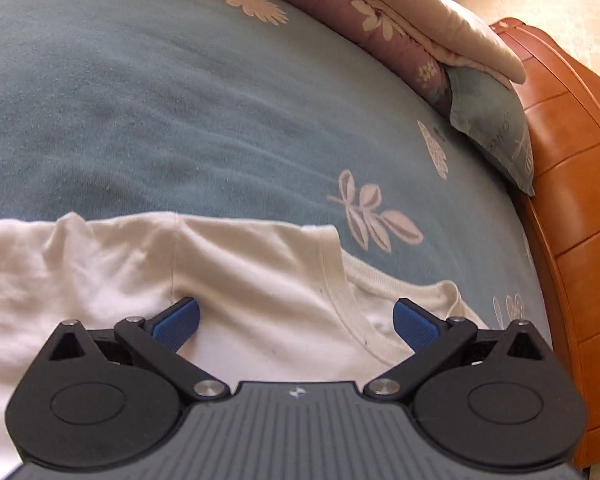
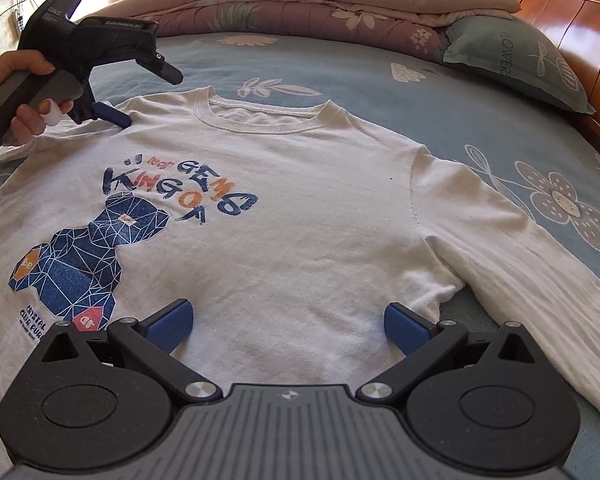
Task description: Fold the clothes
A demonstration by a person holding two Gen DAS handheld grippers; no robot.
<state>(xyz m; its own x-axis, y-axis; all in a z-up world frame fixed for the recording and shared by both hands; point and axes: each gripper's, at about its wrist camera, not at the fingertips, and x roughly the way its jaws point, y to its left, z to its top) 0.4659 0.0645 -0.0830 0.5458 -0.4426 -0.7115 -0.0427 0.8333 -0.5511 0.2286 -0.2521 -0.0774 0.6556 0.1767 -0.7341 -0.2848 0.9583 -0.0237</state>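
- Left gripper (image 1: 296,322): jaws spread wide and empty, blue pads (image 1: 178,322) held just above the shoulder area beside the collar (image 1: 340,292). In the right wrist view the same tool (image 2: 138,92) comes in from the upper left, tilted down toward the shoulder, with a person's hand (image 2: 24,92) wrapped round its handle.
- Right gripper (image 2: 288,326): jaws also spread wide, holding nothing, poised low over the chest fabric beside the armpit of the spread sleeve.
- White long-sleeved shirt (image 2: 292,200): lies flat, print side up, on the blue floral bedsheet (image 2: 380,76). Its long axis runs from the near edge to the collar, which points toward the folded quilt (image 2: 300,4). One sleeve (image 2: 520,248) extends to the right and toward the near edge.
- Blue pillow (image 2: 516,60): rests by the wooden headboard (image 2: 580,12), well apart from the shirt.
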